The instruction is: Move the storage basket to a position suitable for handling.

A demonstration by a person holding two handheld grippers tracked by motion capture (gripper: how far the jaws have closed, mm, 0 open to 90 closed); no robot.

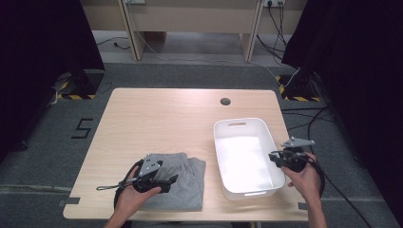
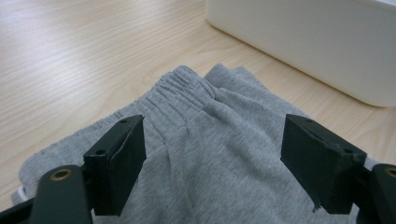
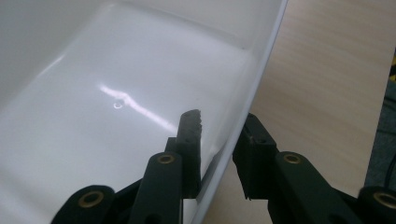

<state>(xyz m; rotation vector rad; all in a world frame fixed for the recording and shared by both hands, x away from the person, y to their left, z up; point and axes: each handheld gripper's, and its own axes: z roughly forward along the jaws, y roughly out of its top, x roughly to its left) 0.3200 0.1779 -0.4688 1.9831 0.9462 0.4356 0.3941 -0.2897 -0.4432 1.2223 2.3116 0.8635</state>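
In the high view the left gripper [image 1: 164,180] and its hand cover the near left part of the grey folded garment [image 1: 183,183], hiding that part.

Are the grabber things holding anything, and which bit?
The right gripper pinches the white plastic bin by its side rim, one jaw inside, one outside. The left gripper holds nothing; its jaws stand open over the folded grey sweatpants.

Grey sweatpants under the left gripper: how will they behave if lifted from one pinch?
The grey sweatpants look like soft knit with folds and a gathered waistband, so they will probably droop and unfold. Likely light. The fabric seems grippy, so slipping from the open left gripper seems unlikely.
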